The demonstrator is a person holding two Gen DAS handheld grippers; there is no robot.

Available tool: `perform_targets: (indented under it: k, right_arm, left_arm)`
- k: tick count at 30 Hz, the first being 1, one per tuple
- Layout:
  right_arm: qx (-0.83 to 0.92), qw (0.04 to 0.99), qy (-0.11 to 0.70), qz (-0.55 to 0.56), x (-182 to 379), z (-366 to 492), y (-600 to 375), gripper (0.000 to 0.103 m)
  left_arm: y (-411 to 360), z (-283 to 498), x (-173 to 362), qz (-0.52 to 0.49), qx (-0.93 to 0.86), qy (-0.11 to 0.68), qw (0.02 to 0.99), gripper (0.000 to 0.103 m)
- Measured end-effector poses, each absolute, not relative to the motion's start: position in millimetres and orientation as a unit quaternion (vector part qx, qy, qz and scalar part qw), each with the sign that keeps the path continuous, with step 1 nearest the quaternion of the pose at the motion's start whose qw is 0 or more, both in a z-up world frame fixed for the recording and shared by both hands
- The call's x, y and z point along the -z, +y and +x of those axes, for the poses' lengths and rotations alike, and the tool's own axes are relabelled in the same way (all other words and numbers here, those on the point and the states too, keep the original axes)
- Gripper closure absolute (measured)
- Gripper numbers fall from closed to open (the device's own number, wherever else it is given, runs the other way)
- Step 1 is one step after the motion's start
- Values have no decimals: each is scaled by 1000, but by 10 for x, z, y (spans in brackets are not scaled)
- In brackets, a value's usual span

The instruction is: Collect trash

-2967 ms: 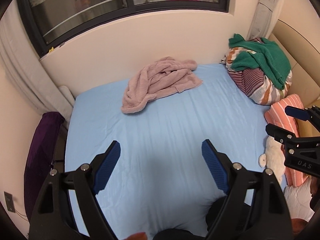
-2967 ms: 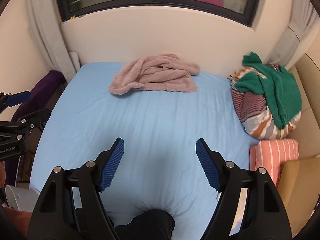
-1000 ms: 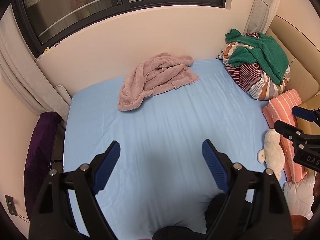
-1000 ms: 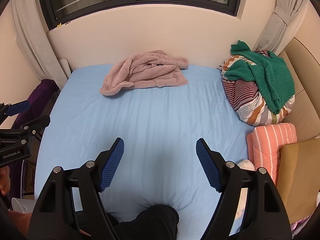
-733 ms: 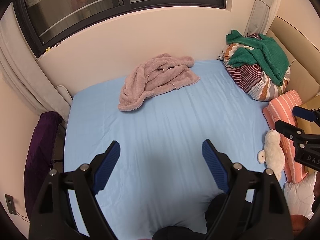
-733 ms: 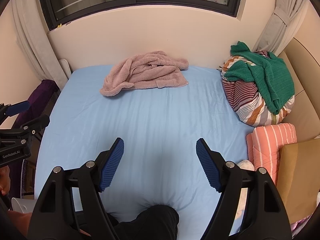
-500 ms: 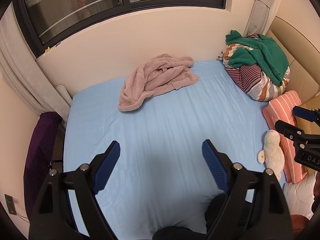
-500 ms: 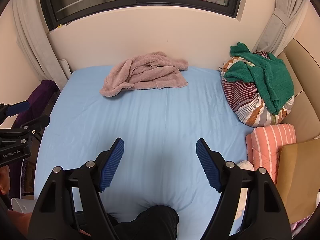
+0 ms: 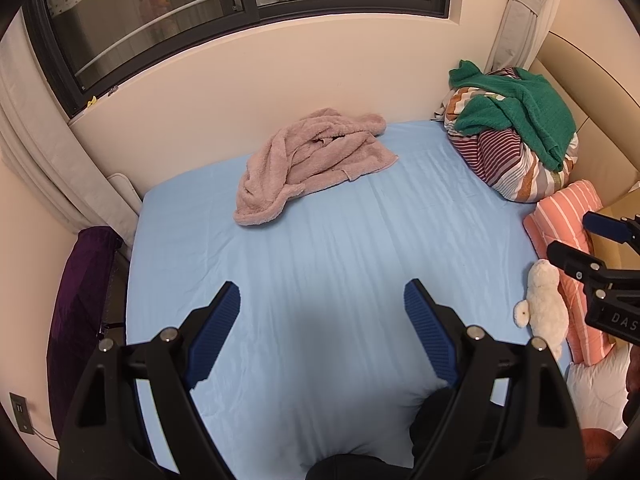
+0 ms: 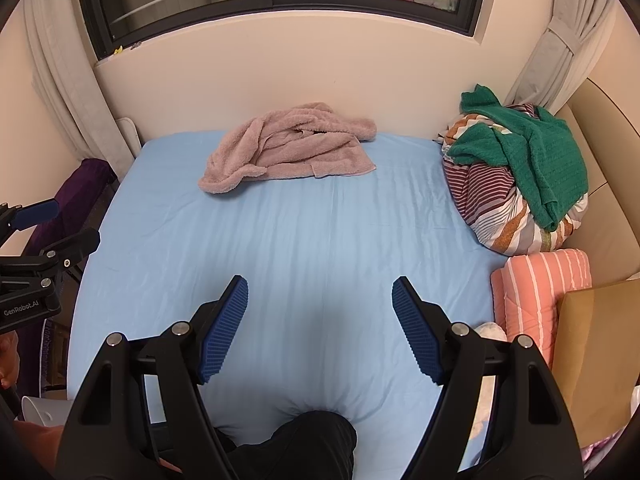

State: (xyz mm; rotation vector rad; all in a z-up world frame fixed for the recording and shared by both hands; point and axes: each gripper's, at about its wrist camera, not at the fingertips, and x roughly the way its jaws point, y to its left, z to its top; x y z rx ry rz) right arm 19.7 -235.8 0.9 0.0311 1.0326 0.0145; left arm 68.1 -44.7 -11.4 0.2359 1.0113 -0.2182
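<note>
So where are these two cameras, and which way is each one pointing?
Left wrist: rides the left gripper, looking across the bed to the window; right gripper shows at right.
Right wrist: rides the right gripper, same direction; left gripper at left, a dark knee below.
Shared: bed, pink towel, green sweater.

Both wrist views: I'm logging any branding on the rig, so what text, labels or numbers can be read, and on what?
"GenRobot.AI": white print on the body of the left hand-held gripper, seen at the left edge of the right wrist view.
"DAS": white letters, cut off by the picture's edge, on the body of the right hand-held gripper in the left wrist view.
Nothing else is readable; the items behind the window are too blurred.
</note>
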Motion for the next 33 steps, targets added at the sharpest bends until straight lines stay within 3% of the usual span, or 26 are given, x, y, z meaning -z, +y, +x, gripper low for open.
perform_targets:
  k: [33]
  right_arm:
    - [-4,868,496,12,-9,315,-2374,31]
  left_arm:
    - [-496,774,110,114,117,475,865,19]
